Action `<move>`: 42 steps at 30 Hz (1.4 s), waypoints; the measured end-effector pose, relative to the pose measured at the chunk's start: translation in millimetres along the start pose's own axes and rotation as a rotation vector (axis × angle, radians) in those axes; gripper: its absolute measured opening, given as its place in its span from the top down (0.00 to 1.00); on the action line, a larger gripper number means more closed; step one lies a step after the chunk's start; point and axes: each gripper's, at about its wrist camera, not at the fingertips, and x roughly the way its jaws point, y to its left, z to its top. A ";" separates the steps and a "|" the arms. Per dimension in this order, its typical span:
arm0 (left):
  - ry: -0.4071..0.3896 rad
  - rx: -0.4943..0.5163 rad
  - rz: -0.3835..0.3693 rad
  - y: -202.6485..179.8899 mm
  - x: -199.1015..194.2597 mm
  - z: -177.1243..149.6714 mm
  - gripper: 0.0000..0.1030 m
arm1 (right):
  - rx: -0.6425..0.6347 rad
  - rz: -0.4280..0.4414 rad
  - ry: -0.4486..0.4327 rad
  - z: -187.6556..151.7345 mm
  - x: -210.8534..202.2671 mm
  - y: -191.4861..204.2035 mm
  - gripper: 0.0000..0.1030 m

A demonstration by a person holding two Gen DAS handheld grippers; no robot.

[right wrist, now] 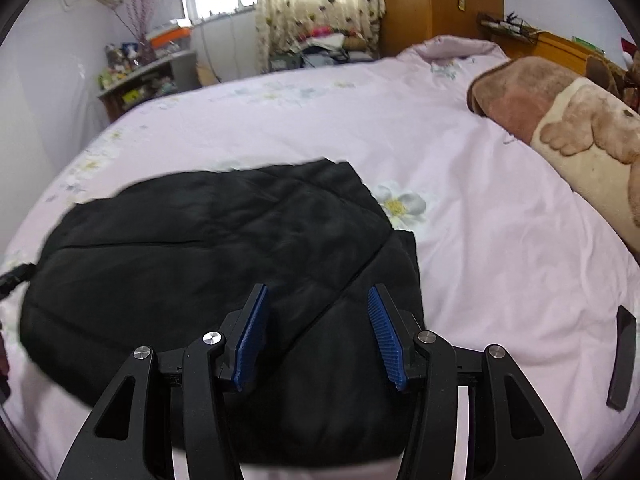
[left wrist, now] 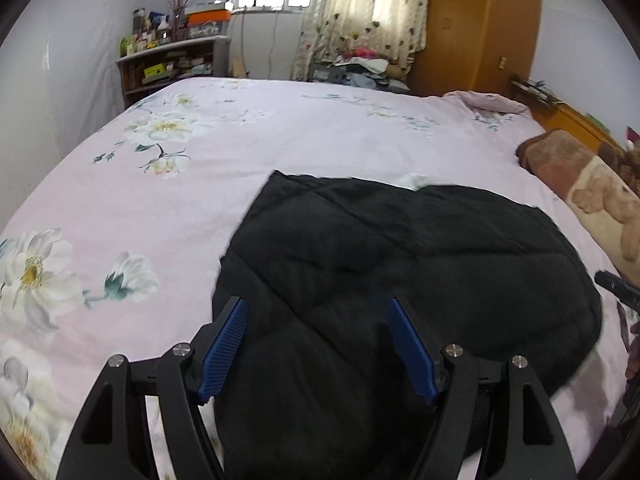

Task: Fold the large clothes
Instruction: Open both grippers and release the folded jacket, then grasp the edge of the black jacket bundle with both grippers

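Black quilted jacket (left wrist: 400,264) — folded, seemingly flat

Home bedroom; floral-sheeted bed (left wrist: 280,128), patterned curtain (left wrist: 360,12), wooden wardrobe (left wrist: 480,24), cluttered shelf (left wrist: 168,60)

Bed (left wrist: 280,120) in pink floral sheet, folded black quilted jacket (left wrist: 400,260), brown blanket (right wrist: 540,104) on it

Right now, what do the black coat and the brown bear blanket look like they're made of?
The black coat looks like padded, quilted fabric with a dull matte shell, probably synthetic: stitched lines cross it and it lies puffy. The brown bear blanket looks like soft plush fleece: its surface is fuzzy and its roll edge is thick. Neither can be told for sure from here.
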 end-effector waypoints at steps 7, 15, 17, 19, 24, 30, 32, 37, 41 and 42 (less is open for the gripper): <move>0.092 0.017 0.005 -15.6 10.7 -35.5 0.27 | -0.034 0.025 0.154 -38.0 14.7 19.6 0.50; 0.120 0.035 0.050 -22.8 8.7 -28.2 0.27 | -0.060 -0.008 0.161 -37.9 13.6 23.5 0.50; 0.118 0.035 0.058 -24.6 2.5 -25.7 0.27 | -0.055 -0.005 0.150 -37.5 3.7 26.7 0.50; 0.107 0.038 0.058 -28.3 -4.3 -25.0 0.27 | -0.052 0.013 0.130 -35.2 -6.8 31.6 0.50; 0.081 0.066 0.044 -45.1 -13.0 -23.6 0.27 | -0.082 0.061 0.096 -33.0 -20.1 54.5 0.50; 0.098 0.096 0.026 -61.6 -0.6 -26.9 0.27 | -0.131 0.081 0.116 -36.4 -3.7 70.9 0.50; 0.115 0.089 0.022 -61.5 7.7 -29.1 0.27 | -0.132 0.075 0.152 -39.8 6.9 72.1 0.50; 0.115 0.095 0.012 -59.9 6.9 -26.5 0.27 | -0.119 0.085 0.161 -40.2 8.7 66.2 0.50; 0.081 0.094 0.030 -48.7 -2.1 -17.9 0.27 | -0.111 0.082 0.123 -33.7 -3.7 57.9 0.50; 0.068 0.086 0.041 -42.4 -4.4 -14.2 0.27 | -0.107 0.079 0.112 -30.9 -5.3 55.4 0.49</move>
